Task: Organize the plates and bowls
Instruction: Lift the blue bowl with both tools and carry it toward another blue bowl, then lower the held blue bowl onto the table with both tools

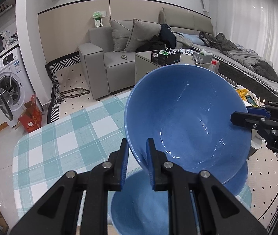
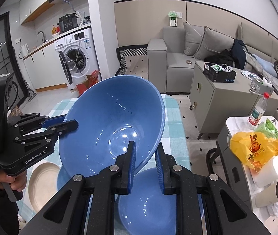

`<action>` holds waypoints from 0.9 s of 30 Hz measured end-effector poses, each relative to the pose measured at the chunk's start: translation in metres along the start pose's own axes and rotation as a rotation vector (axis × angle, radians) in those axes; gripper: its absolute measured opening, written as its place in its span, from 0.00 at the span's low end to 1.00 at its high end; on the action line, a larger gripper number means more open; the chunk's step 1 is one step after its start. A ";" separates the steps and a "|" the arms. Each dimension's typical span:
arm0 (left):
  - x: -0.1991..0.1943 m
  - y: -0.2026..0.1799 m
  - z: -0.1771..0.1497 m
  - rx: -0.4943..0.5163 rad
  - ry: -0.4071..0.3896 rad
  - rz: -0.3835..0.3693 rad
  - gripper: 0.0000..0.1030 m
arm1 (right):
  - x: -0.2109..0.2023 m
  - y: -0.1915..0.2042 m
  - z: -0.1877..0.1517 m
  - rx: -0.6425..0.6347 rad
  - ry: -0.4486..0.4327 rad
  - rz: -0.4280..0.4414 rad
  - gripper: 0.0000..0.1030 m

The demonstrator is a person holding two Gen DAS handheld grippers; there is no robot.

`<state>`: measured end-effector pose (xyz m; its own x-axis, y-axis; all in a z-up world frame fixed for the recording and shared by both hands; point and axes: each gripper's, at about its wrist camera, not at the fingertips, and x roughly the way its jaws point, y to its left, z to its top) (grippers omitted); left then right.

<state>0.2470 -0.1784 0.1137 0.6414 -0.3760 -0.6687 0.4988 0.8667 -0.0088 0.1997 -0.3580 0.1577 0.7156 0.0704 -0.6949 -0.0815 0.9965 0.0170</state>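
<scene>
A large blue bowl (image 1: 188, 117) (image 2: 109, 121) hangs tilted above the table, held by its rim from two sides. My left gripper (image 1: 137, 156) (image 2: 68, 121) is shut on the rim at one side. On the opposite side my right gripper (image 2: 145, 152) (image 1: 239, 115) is shut on the rim. Under the held bowl a second blue bowl (image 1: 139, 205) (image 2: 146, 199) sits upright on the teal checked tablecloth (image 1: 60, 137) (image 2: 175, 117). A beige plate (image 2: 43, 184) lies on the table to the left, partly hidden by the left gripper and a hand.
Right of the table a small side table (image 2: 235, 121) carries a yellow bag (image 2: 254, 146), a bottle (image 2: 258, 109) and cups. Beyond the table are a grey cabinet (image 2: 213, 98), a sofa (image 1: 107, 58) and a washing machine (image 1: 3, 82) with its door open.
</scene>
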 end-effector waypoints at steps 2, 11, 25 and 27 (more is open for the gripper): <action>-0.007 0.000 -0.004 0.001 -0.008 0.004 0.15 | -0.007 0.005 -0.002 -0.005 -0.009 0.003 0.19; -0.032 0.008 -0.026 -0.027 -0.033 0.023 0.15 | -0.031 0.036 -0.014 -0.051 -0.035 0.025 0.19; -0.053 0.017 -0.052 -0.042 -0.039 0.058 0.15 | -0.034 0.064 -0.037 -0.089 -0.028 0.054 0.19; -0.054 0.018 -0.056 -0.039 -0.036 0.065 0.15 | -0.034 0.067 -0.040 -0.094 -0.026 0.057 0.19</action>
<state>0.1886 -0.1240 0.1079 0.6927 -0.3294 -0.6416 0.4325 0.9016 0.0040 0.1422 -0.2955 0.1535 0.7255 0.1290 -0.6760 -0.1860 0.9825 -0.0122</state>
